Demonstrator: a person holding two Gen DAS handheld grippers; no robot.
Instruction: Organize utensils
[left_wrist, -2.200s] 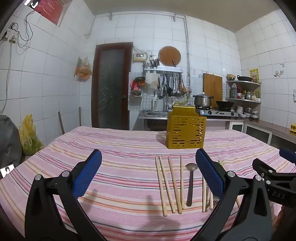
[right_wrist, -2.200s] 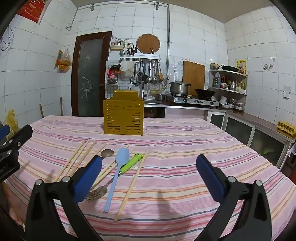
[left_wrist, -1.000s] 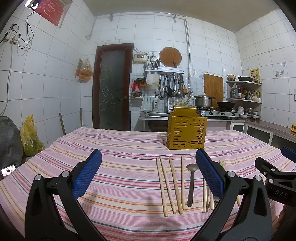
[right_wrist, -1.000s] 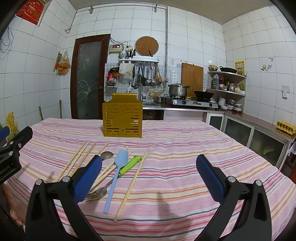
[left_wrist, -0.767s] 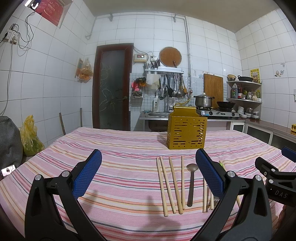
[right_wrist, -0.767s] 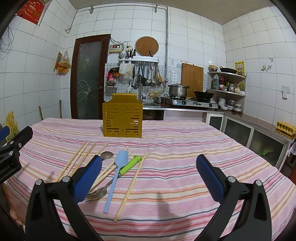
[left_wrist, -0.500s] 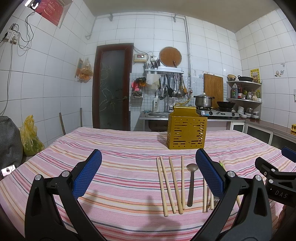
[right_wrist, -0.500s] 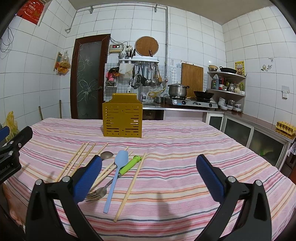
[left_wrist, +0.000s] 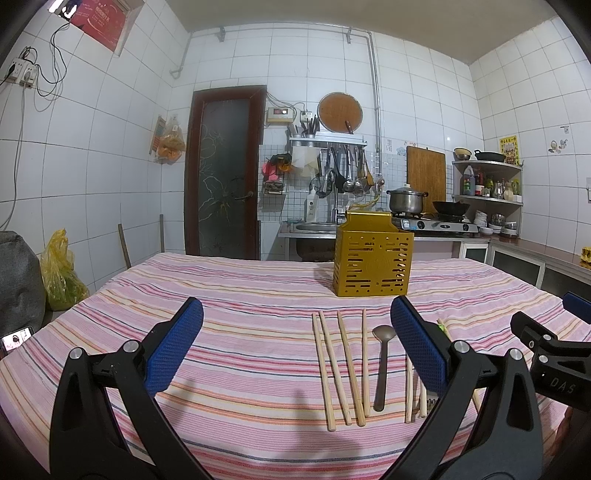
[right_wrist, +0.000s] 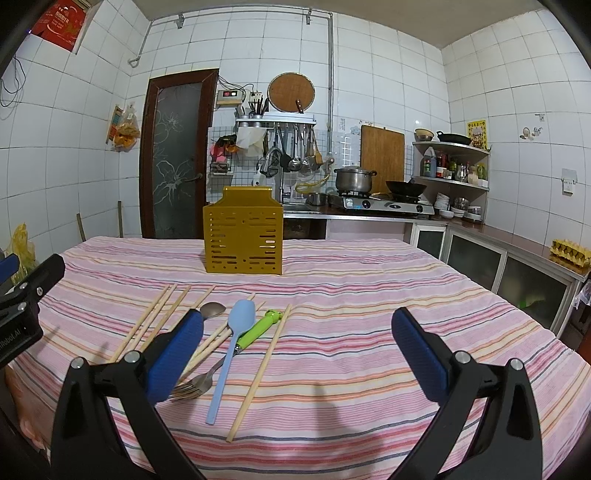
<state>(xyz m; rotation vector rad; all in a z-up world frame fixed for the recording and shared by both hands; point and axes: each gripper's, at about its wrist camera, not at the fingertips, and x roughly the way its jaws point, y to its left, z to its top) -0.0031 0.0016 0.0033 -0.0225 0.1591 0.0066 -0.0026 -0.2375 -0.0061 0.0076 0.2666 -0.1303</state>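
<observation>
Both the left gripper (left_wrist: 295, 345) and right gripper (right_wrist: 297, 345) are held spread and empty, utensils lie mid-frame below the yellow slotted caddy (right_wrist: 243, 236), and since the chopsticks (left_wrist: 341, 363) are packed close, two could be pinched together.

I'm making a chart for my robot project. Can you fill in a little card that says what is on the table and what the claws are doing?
Place: kitchen, table with striped cloth
Holder: yellow slotted box, upright, behind the utensils
Loose on cloth: wooden chopsticks, metal spoon, blue spoon, fork, green-handled tool
Left claw: open, holds nothing
Right claw: open, holds nothing
Put away so far: nothing seen in the box
</observation>
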